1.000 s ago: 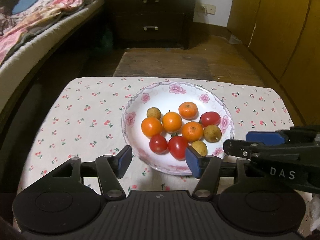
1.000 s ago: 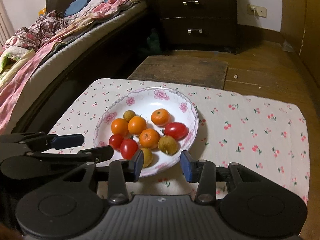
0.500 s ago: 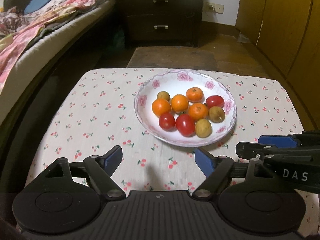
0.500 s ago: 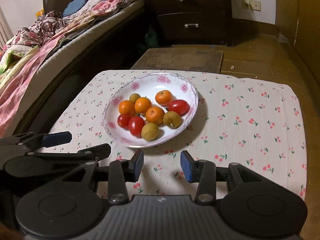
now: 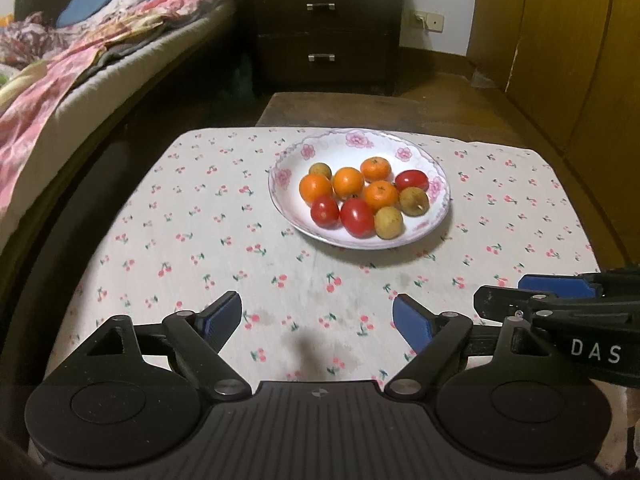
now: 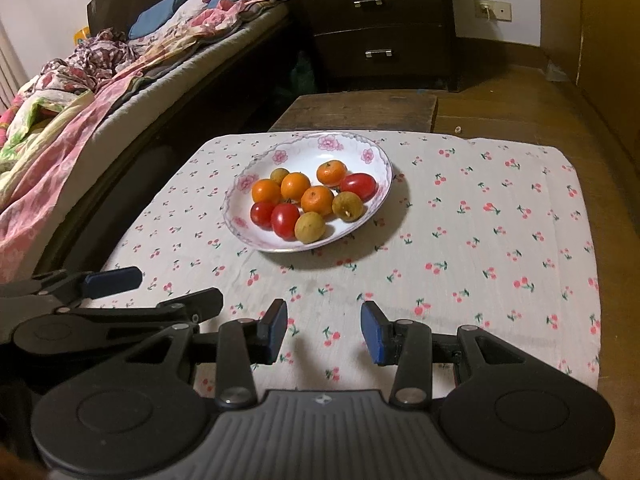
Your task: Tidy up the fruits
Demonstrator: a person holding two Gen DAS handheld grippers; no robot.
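The left claw [image 5: 317, 318] is hanging over the near part of the counter [image 5: 200, 240], tilted steeply downward, its jaws spreading wider with only cherry-print cloth showing between the blue pads [image 5: 224, 314]. Nothing is being gripped by it. The right claw [image 6: 324, 330] is sitting just beside it at much the same downward tilt, its jaws parted by a narrower gap and released, with bare cloth between them as well. In the left wrist view the right claw is reaching in from the right edge; in the right wrist view the left claw [image 6: 132, 292] is lying along the lower left.

The fruits are all sitting together in the flowered plate [image 5: 400, 148], which is resting on the counter's far half, well ahead of both claws and touched by neither. Four oranges [image 5: 349, 182] are filling the middle, three tomatoes [image 5: 357, 217] and three brownish-yellow fruits [image 5: 388, 222] are clustering round them. A bed [image 6: 100, 100] is running along the left, and a dark chest of drawers [image 5: 324, 28] is standing beyond the counter.
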